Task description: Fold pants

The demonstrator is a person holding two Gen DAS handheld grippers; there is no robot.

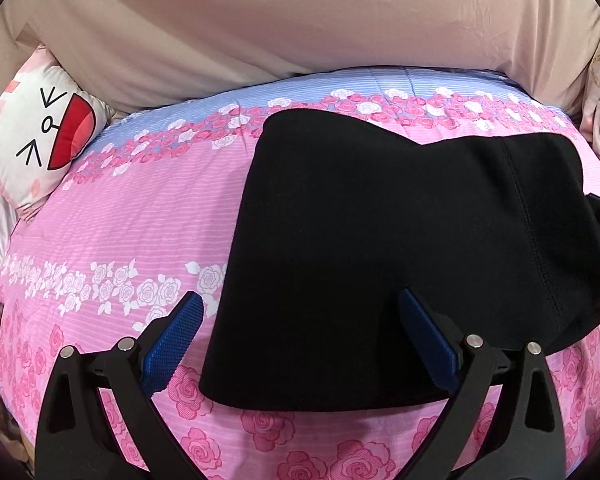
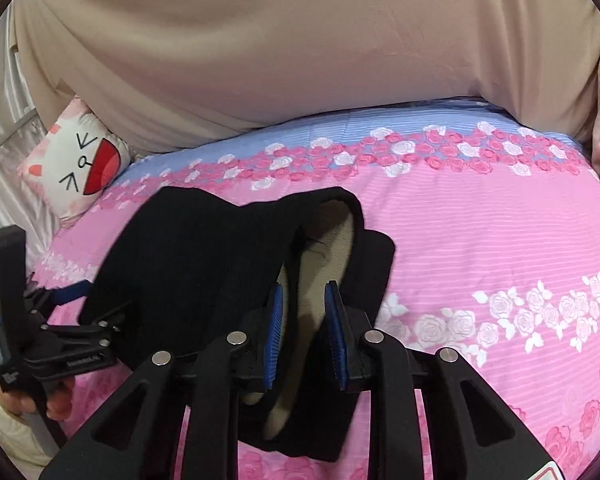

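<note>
The black pants lay folded into a compact bundle on a bed covered by a pink quilt with rose print and a blue band along its far edge. In the left wrist view the bundle filled the centre and reached toward 3 o'clock, with a stitched seam running down its right part.

The left tool stood wide open. Its left blue pad was over the bare quilt at about 7 o'clock, and the right pad was over the black cloth at about 5 o'clock. The near edge of the pants lay between the two pads, and I could not see either pad pressing on it. In the right wrist view the same tool appeared at 9 o'clock, at the left edge of the bundle, with the person's hand holding its handle.

The right tool was narrowly open, at about 6 o'clock in its own view. Between its blue pads lay the open waist of the pants, where a beige fleece lining showed. Whether the pads pressed on the cloth, I could not tell; a gap was visible between them.

A cartoon cushion with a red mouth sat at 10 o'clock beyond the quilt. A beige sheet hung behind the bed at 12 o'clock.
</note>
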